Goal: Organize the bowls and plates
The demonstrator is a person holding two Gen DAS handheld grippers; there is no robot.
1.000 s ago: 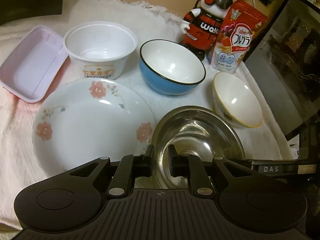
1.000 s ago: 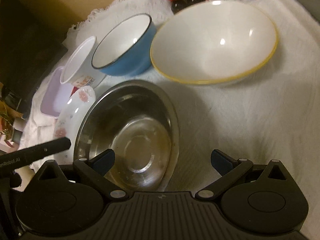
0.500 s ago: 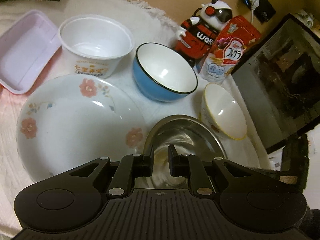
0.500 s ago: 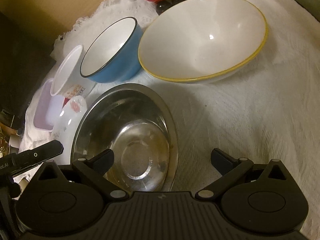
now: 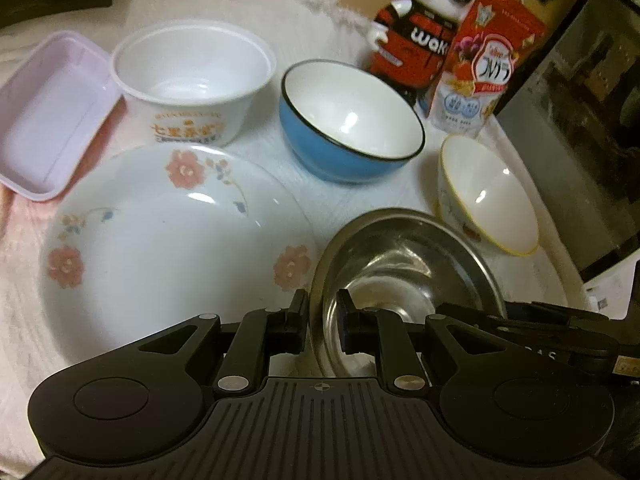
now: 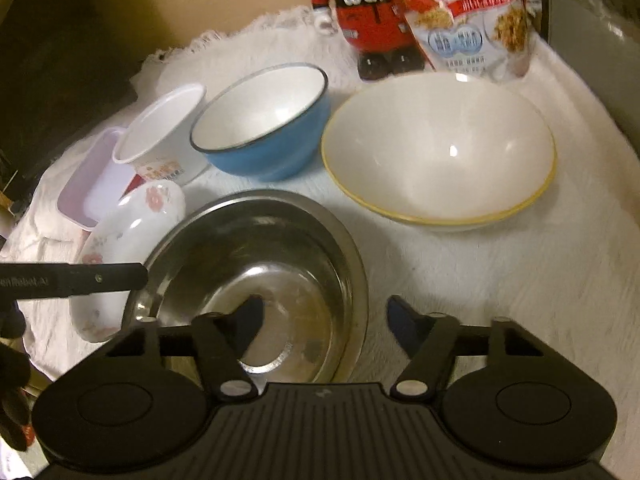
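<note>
My left gripper (image 5: pixel 322 316) is shut on the left rim of the steel bowl (image 5: pixel 404 276). The same steel bowl (image 6: pixel 260 264) fills the near left of the right wrist view. My right gripper (image 6: pixel 324 320) is open, its jaws astride the bowl's right rim without touching. A floral plate (image 5: pixel 168 240) lies left of the steel bowl. Behind stand a white plastic bowl (image 5: pixel 192 80), a blue bowl (image 5: pixel 352 120) and a yellow-rimmed white bowl (image 5: pixel 488 196), which is large in the right wrist view (image 6: pixel 440 152).
A pink rectangular tray (image 5: pixel 48 112) sits at the far left on the white cloth (image 6: pixel 500 280). A red robot figure (image 5: pixel 420 28) and a cereal bag (image 5: pixel 488 64) stand at the back. A dark appliance (image 5: pixel 580 120) borders the right side.
The right gripper's jaws have narrowed around the steel bowl's right rim and it has pulled back. The left gripper stays shut on the rim, with its view shifted slightly.
</note>
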